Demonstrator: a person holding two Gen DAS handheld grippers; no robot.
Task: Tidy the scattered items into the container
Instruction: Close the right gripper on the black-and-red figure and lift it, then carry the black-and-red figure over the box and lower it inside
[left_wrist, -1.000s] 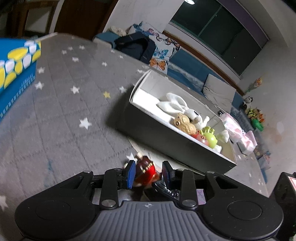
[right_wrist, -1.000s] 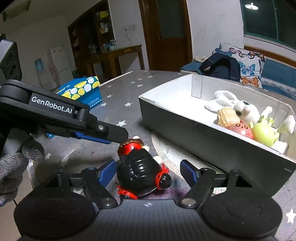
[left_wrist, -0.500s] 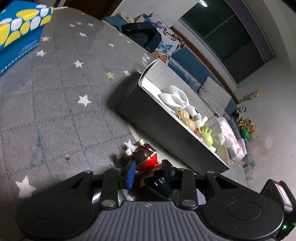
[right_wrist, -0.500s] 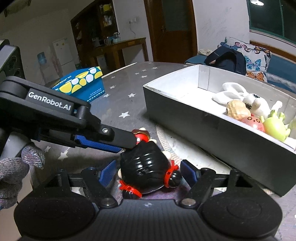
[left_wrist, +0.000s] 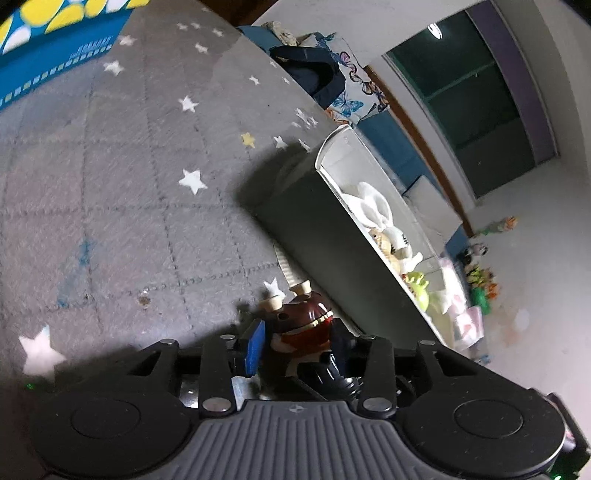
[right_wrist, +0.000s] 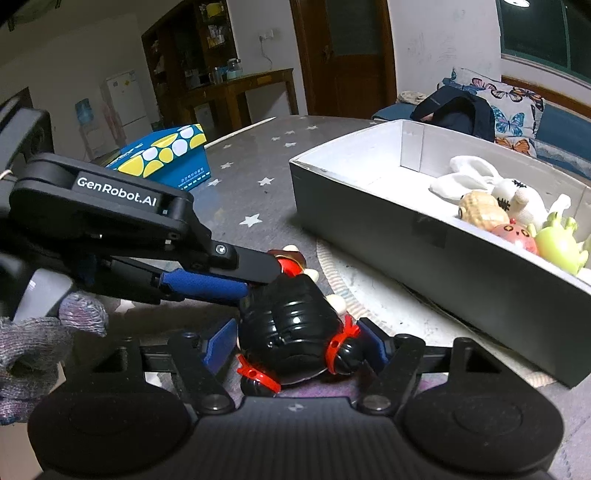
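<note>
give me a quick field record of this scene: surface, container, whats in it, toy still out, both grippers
surface: grey quilted cloth with white stars
container: long grey box with white inside, open top
contents: white plush rabbit, tan peanut-shaped toy, red round toy, green alien toy
toy still out: black and red figure toy, lying on the cloth beside the box
left gripper: jaws opening, around the toy's red end
right gripper: jaws closing, black body between them
other: blue box with yellow and white ovals

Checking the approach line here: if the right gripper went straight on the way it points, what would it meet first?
The black toy figure, already between the closing right gripper; beyond it, probably the left gripper's finger.
</note>
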